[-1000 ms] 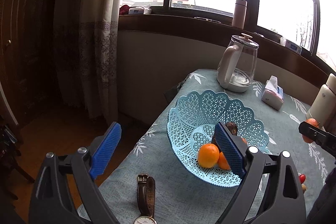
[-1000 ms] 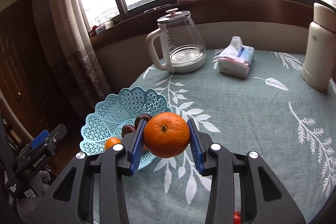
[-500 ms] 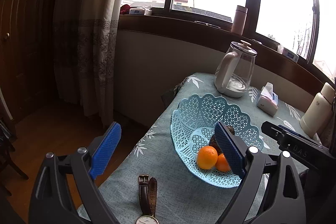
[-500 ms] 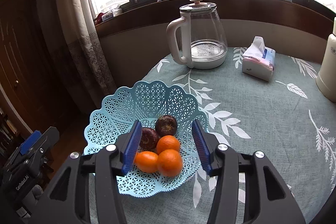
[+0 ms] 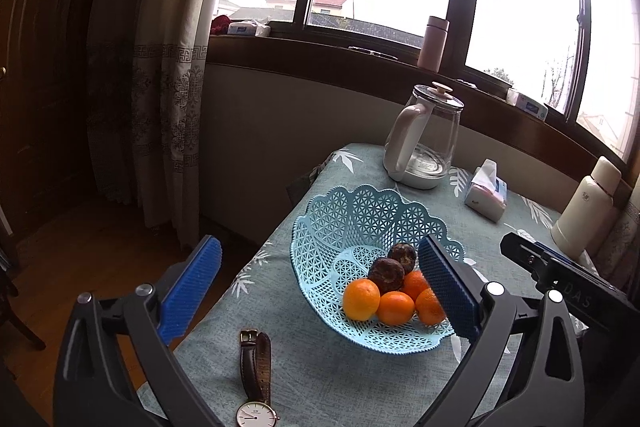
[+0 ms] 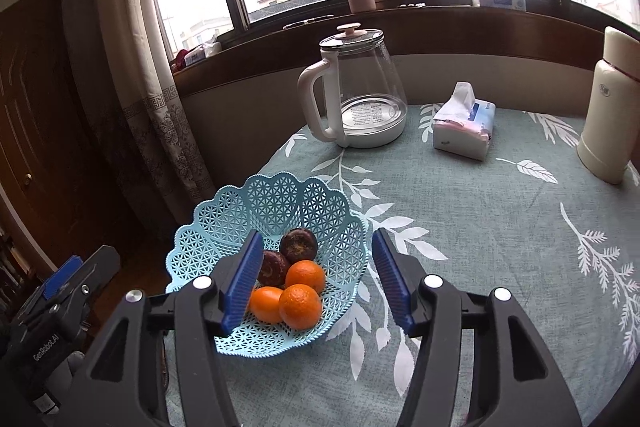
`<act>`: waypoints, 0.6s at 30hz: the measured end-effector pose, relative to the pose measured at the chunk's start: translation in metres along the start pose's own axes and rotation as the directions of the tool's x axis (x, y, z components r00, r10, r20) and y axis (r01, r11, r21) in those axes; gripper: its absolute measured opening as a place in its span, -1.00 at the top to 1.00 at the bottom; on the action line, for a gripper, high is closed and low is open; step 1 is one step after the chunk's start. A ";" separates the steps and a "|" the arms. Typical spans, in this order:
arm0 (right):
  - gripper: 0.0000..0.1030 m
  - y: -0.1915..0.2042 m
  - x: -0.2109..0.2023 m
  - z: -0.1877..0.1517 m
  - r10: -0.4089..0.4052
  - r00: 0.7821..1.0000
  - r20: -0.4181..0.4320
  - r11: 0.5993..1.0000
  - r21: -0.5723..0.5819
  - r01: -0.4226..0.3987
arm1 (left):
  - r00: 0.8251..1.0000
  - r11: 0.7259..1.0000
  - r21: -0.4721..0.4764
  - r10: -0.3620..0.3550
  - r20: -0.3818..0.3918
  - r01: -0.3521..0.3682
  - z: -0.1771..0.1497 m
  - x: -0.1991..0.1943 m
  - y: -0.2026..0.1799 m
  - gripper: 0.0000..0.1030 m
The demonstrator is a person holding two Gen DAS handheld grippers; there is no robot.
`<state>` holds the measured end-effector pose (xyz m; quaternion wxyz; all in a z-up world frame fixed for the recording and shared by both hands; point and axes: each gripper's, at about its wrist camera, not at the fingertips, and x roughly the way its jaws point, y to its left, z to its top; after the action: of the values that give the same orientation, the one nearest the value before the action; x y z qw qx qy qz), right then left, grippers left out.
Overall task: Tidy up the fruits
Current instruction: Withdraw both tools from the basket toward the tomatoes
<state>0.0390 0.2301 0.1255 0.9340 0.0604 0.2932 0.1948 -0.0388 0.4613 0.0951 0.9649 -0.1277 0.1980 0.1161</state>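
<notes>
A light blue lattice basket (image 5: 360, 195) (image 6: 264, 187) stands near the table's left edge. Several oranges (image 5: 361, 299) (image 6: 300, 307) and two dark brown fruits (image 5: 386, 274) (image 6: 298, 245) lie in it. My right gripper (image 6: 318, 279) hovers open just above the basket's near side, with nothing between its blue pads. My left gripper (image 5: 320, 287) is open wide and empty, held back from the basket on its near left side. Its right pad (image 5: 448, 291) hides part of one orange. Each gripper shows in the other's view, the right gripper (image 5: 560, 271) and the left gripper (image 6: 64, 291).
A glass kettle (image 5: 424, 143) (image 6: 356, 99), a tissue pack (image 5: 486, 195) (image 6: 464, 127) and a cream flask (image 5: 584, 207) (image 6: 612, 107) stand at the back of the table. A brown-strapped watch (image 5: 256, 367) lies near the front left corner. The floor and a curtain (image 5: 168, 87) lie left of the table.
The right gripper held an orange one second ago; it has opened, and the orange now lies in the basket. Both grippers have drawn back a little from the basket.
</notes>
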 end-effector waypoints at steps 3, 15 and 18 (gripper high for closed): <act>-0.11 -0.005 -0.011 0.000 -0.011 1.000 0.026 1.000 0.015 0.010 | 1.000 1.000 0.012 -0.019 0.004 0.019 0.000 -0.004 -0.005 -0.94; -0.22 -0.033 -0.045 -0.006 -0.067 0.994 0.090 0.995 0.085 0.059 | 0.998 0.998 0.036 -0.060 0.035 0.059 0.002 -0.024 -0.020 -0.94; -0.27 -0.044 -0.051 -0.010 -0.086 0.992 0.093 0.991 0.111 0.075 | 0.997 0.997 0.047 -0.069 0.032 0.068 0.001 -0.025 -0.024 -0.94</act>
<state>0.0098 0.1692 0.1342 0.9498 0.1081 0.2593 0.1377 -0.0539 0.4342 0.1107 0.9741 -0.1104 0.1800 0.0805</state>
